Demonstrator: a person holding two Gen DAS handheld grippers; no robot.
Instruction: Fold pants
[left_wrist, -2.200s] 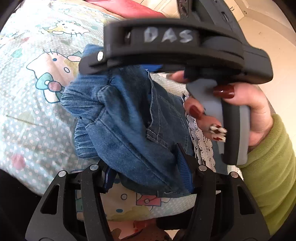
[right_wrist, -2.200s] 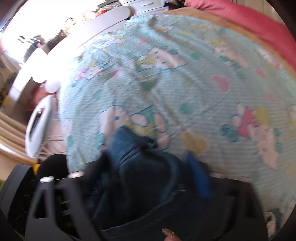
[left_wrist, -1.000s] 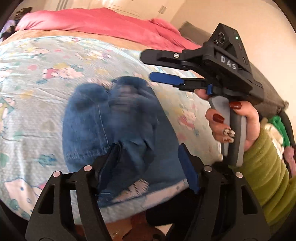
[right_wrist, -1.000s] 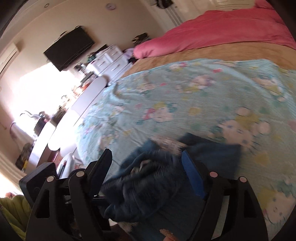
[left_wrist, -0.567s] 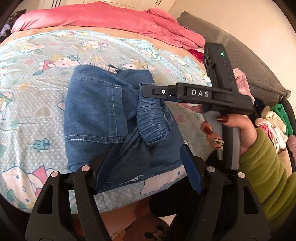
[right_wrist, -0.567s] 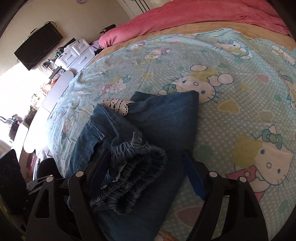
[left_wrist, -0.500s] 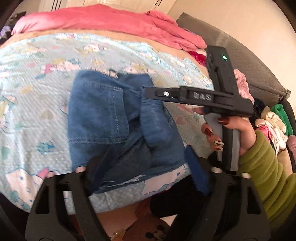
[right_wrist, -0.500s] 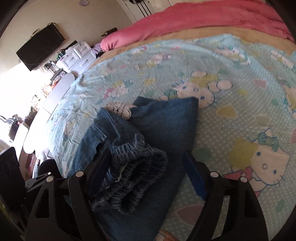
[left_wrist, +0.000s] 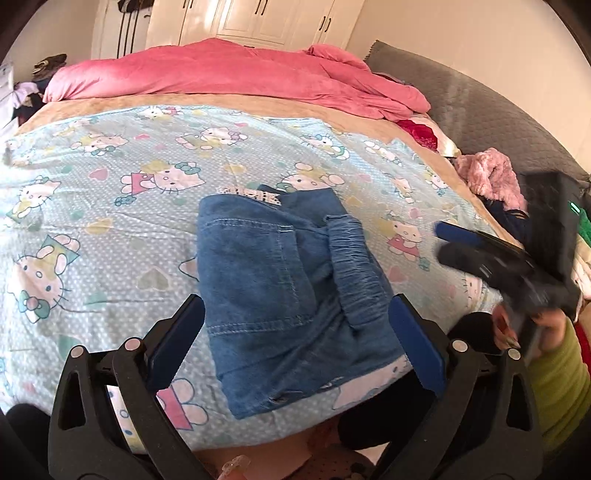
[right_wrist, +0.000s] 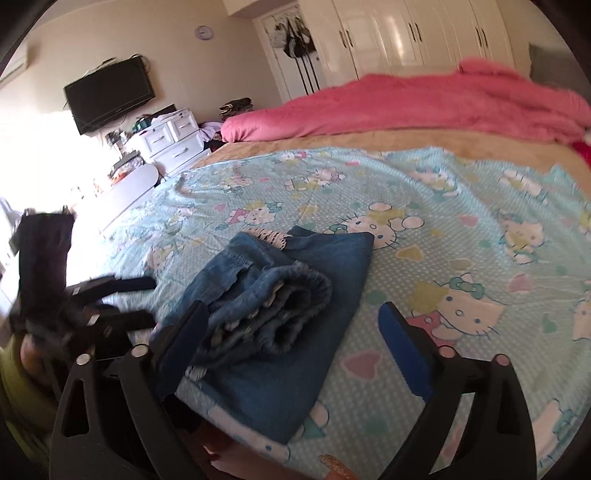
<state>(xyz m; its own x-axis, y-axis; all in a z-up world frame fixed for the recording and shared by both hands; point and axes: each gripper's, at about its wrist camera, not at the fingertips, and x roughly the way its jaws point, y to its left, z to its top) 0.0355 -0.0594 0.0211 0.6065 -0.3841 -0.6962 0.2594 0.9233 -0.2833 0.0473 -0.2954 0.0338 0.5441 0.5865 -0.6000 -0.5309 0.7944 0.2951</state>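
**Folded pants lying at the bed's near edge**

The folded blue denim pants (left_wrist: 280, 291) are lying on the cartoon-print bedsheet (left_wrist: 110, 206) near its front edge. The bunched pink blanket (left_wrist: 229, 70) is lying behind them, across the far side. The left gripper (left_wrist: 295, 332) and right gripper (right_wrist: 291, 332) are hovering in front, apart from the pants.

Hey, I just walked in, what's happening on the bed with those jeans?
A person is folding pants with a handheld gripper in each hand. The jeans lie in a compact folded bundle on the cartoon cat bedsheet, near the edge of the bed, with the elastic waistband bunched on top. Neither gripper grips them now: the left gripper and the right gripper are both open and held above the bundle. A pink blanket is heaped at the far end.
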